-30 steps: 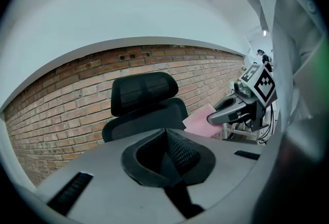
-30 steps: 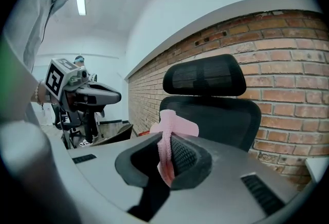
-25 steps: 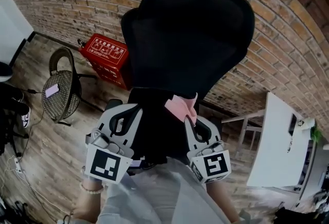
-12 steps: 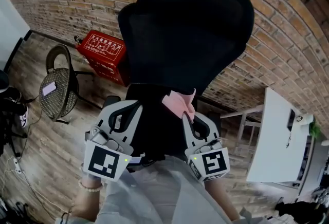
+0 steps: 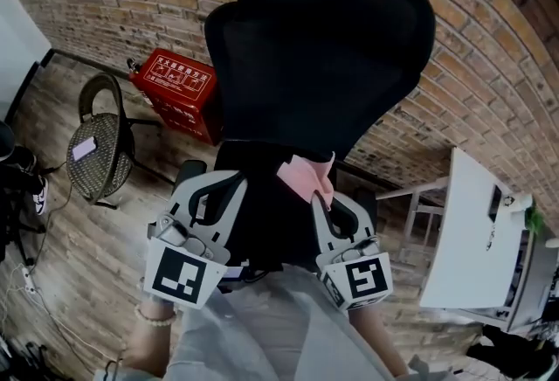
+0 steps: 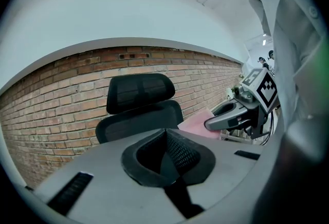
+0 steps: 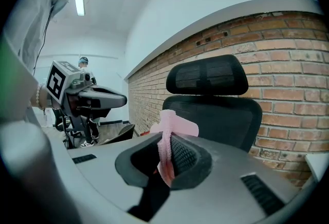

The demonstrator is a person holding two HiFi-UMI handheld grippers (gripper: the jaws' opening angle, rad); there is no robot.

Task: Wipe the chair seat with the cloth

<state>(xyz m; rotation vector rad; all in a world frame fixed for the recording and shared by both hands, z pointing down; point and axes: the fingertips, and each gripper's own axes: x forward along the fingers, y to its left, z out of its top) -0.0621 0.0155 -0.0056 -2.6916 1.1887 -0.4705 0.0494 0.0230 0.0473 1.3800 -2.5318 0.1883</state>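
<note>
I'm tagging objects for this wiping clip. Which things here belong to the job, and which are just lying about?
Belongs to the job:
black office chair
pink cloth
right gripper, shut on the cloth
left gripper, shut with nothing in it

Just lying about:
red box by the brick wall
wicker chair
white table

The cloth [image 5: 306,175] in the right hand-held gripper [image 5: 320,197] seems raised a touch (view wobbled too).
</note>
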